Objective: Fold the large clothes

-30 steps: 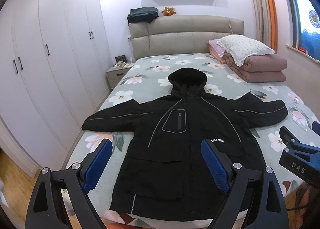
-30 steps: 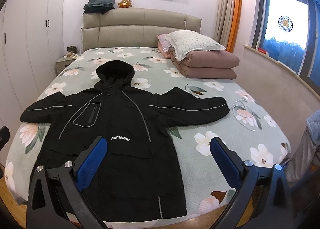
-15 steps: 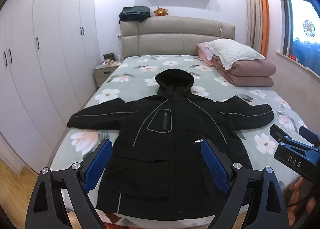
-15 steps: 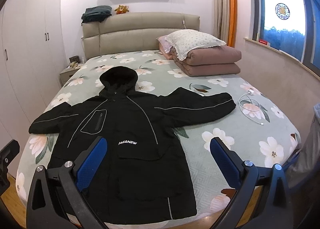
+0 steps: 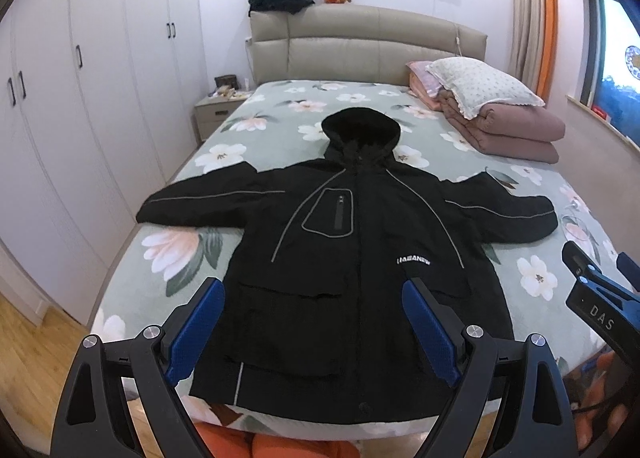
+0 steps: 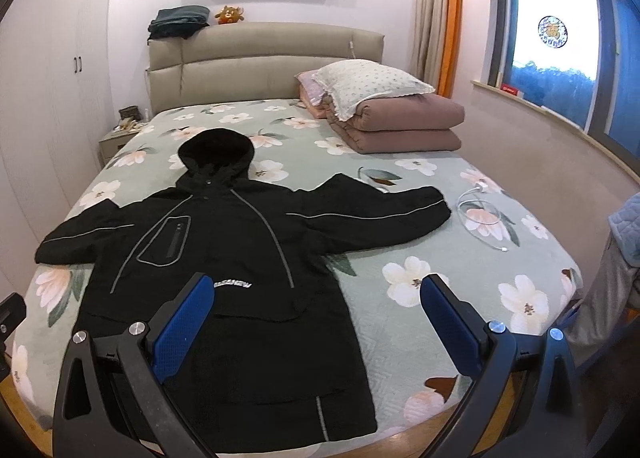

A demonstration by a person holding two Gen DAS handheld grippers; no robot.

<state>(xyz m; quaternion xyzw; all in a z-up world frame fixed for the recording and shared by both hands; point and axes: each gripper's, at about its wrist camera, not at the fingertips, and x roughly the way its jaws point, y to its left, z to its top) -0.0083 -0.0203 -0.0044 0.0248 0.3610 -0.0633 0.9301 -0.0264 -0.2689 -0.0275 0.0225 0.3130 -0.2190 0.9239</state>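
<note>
1. Over the foot of the bed in my left wrist view, my left gripper (image 5: 314,322) hangs with its 2 blue-padded jaws spread wide and empty, well above the 1 black hooded padded jacket with grey piping (image 5: 348,250). The jacket lies front-up on the green floral bedspread (image 5: 280,114), its 2 sleeves out sideways, I judge so the folds can begin from a flat shape. The right gripper's tip (image 5: 592,290) shows at the edge.
2. In my right wrist view, the right gripper (image 6: 316,318) is likewise wide apart, holding nothing, above the jacket's (image 6: 224,258) right side. I count 1 folded brown quilt (image 6: 404,126), 1 white cable (image 6: 480,214).
</note>
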